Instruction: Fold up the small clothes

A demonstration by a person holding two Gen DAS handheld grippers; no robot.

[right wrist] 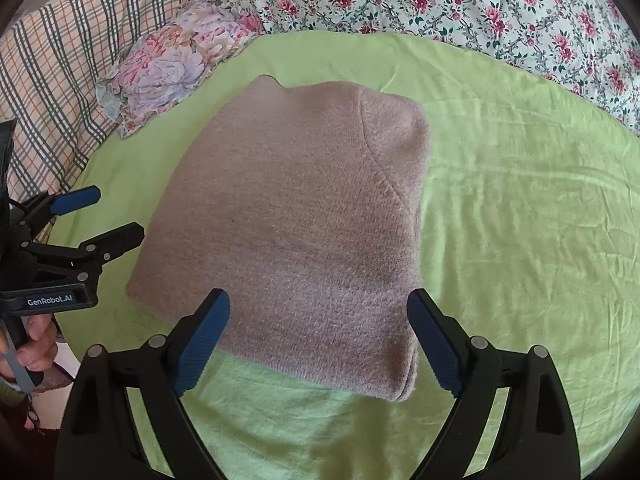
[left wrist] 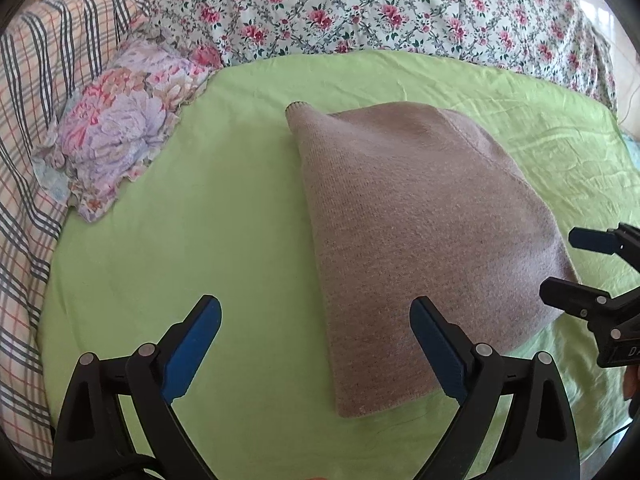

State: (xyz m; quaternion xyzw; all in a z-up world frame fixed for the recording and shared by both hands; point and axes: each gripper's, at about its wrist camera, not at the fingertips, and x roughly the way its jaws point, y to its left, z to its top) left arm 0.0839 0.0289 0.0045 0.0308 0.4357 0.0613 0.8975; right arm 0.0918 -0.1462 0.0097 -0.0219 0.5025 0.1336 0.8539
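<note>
A beige knit garment (left wrist: 420, 232) lies folded flat on a green cloth (left wrist: 200, 220); it also shows in the right wrist view (right wrist: 296, 216) on the same green cloth (right wrist: 520, 200). My left gripper (left wrist: 316, 320) is open and empty, above the garment's near left edge. My right gripper (right wrist: 318, 312) is open and empty, above the garment's near edge. Each gripper shows in the other's view: the right one (left wrist: 560, 264) by the garment's right side, the left one (right wrist: 116, 216) by its left side, both open.
A small floral bundle (left wrist: 120, 128) lies at the green cloth's far left corner, also in the right wrist view (right wrist: 176, 60). A flowered quilt (left wrist: 380, 8) lies behind. A plaid cloth (left wrist: 28, 120) lies to the left.
</note>
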